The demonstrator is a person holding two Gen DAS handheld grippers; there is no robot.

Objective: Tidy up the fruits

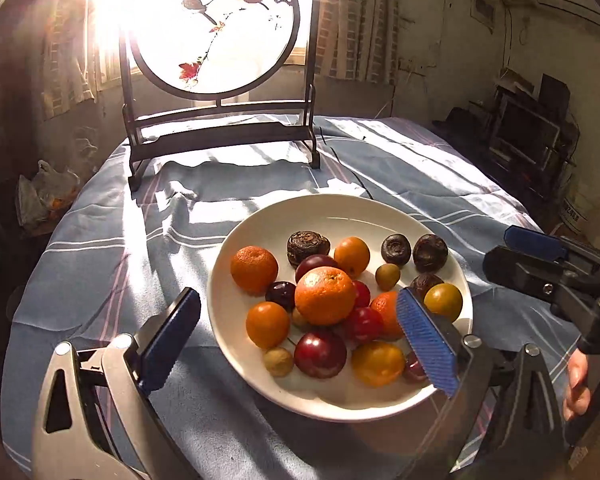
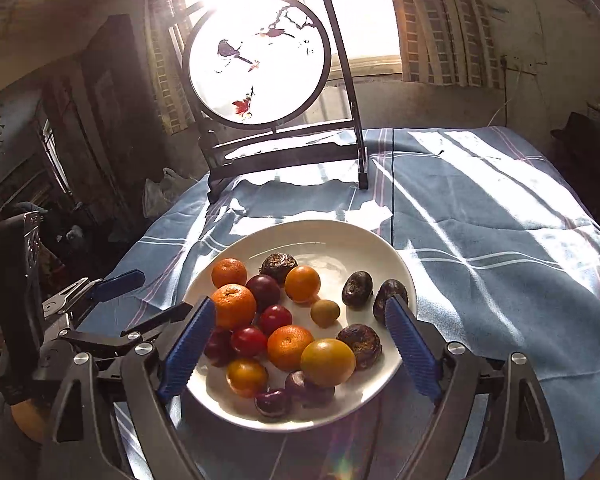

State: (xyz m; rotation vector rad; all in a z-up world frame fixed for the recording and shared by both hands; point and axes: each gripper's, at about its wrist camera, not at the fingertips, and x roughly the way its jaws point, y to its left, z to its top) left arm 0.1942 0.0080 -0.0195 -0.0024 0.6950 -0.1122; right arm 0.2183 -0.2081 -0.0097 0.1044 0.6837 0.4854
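Our left hand-held gripper (image 1: 296,344) hangs released, its blue fingers (image 1: 426,340) spread wide and gripping nothing; one finger sits over the cloth beside the white plate (image 1: 236,272), the other over the plate's near right part. Our right hand-held gripper (image 2: 300,354) is likewise released and empty, its fingers (image 2: 188,350) straddling the near half of the same plate (image 2: 352,240). From the left wrist view we see the right hand-held gripper (image 1: 536,258) at the plate's right side, apart from it. The fruits lie heaped on the plate: a large orange (image 1: 325,295) on top near the middle, smaller oranges (image 1: 254,269) around it, red plums (image 1: 320,353) toward the near edge, and dark wrinkled fruits (image 1: 430,253) at the far right. The plate rests on the counter's blue striped cloth (image 1: 100,248). Behind it, near the counter's far edge, stands a round painted screen (image 1: 216,28) in a dark frame.
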